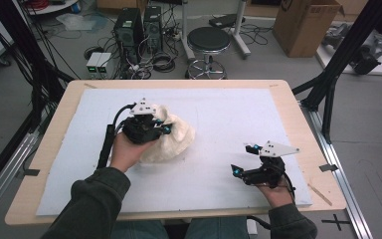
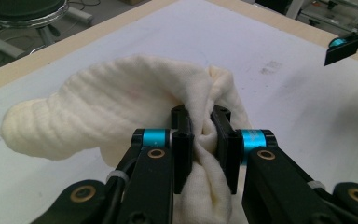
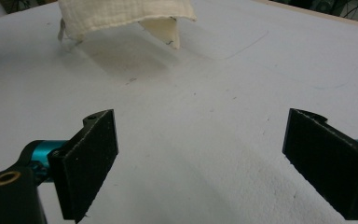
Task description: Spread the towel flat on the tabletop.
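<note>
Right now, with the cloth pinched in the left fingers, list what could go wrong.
1. The left gripper pinches just a bunched fold of the cream cloth; it may slip out as it is lifted.
2. Most of the cloth hangs loose, so it may drag on the white mat.
3. The right gripper is open and apart from the cloth, so nothing backs up the grip.

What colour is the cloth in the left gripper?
Cream, off-white cloth, with a ribbed weave; clearest in the left gripper view.

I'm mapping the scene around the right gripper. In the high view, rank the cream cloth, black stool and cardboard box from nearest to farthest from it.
From the right gripper:
1. Cream cloth, on the table, to its left.
2. Black stool, on the floor beyond the table.
3. Cardboard box, far floor, upper right.
</note>
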`<state>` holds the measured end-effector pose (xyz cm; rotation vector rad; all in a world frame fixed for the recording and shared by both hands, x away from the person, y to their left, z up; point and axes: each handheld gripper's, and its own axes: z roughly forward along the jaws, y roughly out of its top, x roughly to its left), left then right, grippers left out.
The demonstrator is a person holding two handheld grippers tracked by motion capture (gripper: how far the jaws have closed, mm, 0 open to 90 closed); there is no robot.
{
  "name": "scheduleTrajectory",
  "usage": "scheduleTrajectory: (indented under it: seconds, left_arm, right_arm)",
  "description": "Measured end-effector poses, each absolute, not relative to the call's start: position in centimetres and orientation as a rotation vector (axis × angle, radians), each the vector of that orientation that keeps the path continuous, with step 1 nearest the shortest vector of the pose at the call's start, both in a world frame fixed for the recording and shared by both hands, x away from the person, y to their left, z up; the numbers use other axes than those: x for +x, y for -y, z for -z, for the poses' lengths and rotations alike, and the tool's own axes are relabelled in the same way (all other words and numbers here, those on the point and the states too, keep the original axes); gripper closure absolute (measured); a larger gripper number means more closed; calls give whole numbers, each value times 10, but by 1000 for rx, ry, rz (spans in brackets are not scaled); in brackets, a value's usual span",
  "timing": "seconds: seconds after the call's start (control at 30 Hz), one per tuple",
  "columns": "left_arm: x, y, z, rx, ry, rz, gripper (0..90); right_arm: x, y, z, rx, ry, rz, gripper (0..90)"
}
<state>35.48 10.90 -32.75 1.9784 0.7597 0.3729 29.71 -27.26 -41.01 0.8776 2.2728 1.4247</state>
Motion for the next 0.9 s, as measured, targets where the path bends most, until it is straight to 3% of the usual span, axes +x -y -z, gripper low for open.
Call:
scheduleTrajectory:
  seconds: [0.43, 0.9]
  left_arm:
    - [353, -74, 327, 2025, -644, -318, 793]
    - [396, -75, 398, 2131, -811, -293, 765]
  right_arm:
    - [295, 281, 409, 896, -2234, -1440, 95]
    - [293, 281, 410, 892, -2246, -1435, 95]
